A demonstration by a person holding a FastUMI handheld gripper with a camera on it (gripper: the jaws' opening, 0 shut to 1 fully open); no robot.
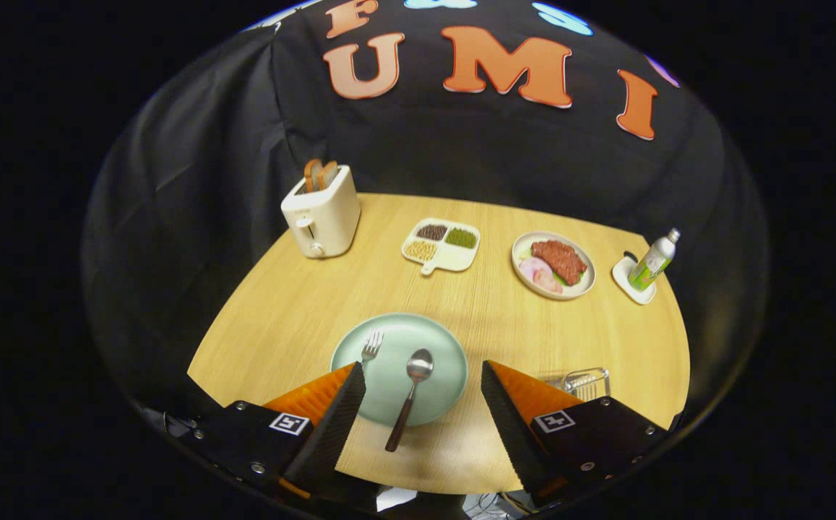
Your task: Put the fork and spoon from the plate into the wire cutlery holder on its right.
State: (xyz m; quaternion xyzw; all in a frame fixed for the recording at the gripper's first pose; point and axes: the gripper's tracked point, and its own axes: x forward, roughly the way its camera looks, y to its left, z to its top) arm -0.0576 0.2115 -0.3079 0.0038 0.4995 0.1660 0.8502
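Note:
A pale green plate lies on the wooden table just ahead of my fingers. On it rest a fork, its handle hidden behind one finger, and a spoon with a dark handle that reaches over the plate's near rim, between the fingers. The wire cutlery holder stands to the plate's right, partly hidden behind the other finger. My gripper hovers above the plate's near side, open, with nothing pressed between its fingers.
At the table's far side stand a cream toaster holding toast, a divided tray of beans and grains, a plate of meat, and a bottle on a small white coaster. Black cloth walls the booth.

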